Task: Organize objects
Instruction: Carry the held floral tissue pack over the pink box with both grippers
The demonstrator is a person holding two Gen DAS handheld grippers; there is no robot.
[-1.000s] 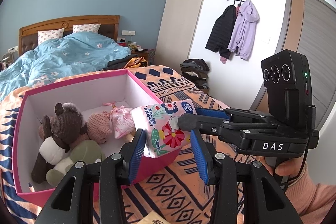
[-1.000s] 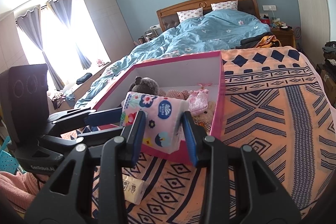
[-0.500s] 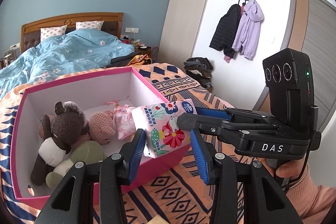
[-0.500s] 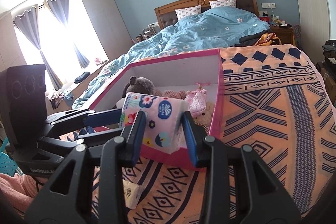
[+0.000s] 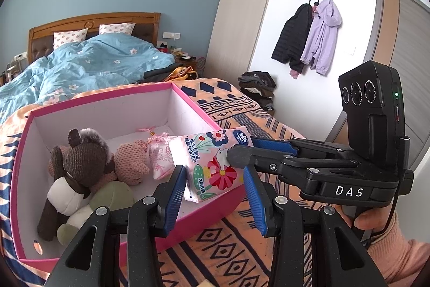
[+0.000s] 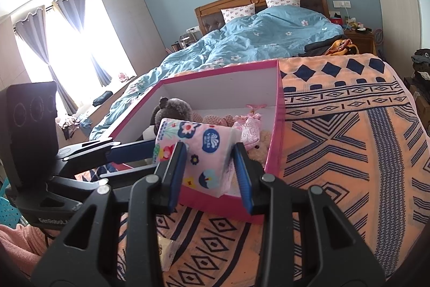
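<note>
Open pink cardboard box w/ white inside (image 5: pixel 204 112) sits centre-left in the left view. The flowery pink tissue pack (image 5: pixel 215 166) is at frame centre over the box's near wall, hardly shifted vs a sec ago. Left gripper (image 5: pixel 213 179) & right gripper (image 6: pixel 210 155) are both narrow, clamped on the pack. Drop-in prob. next.

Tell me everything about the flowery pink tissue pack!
The tissue pack is a soft, shiny plastic pouch, pink with bright flowers, a bird, blue logo ovals and printed writing. It looks full and slightly squashed. It hangs tilted in the air over the near edge of the pink box, above the plush toys. The left gripper and the right gripper both pinch it with their blue jaws, one from each side.
</note>
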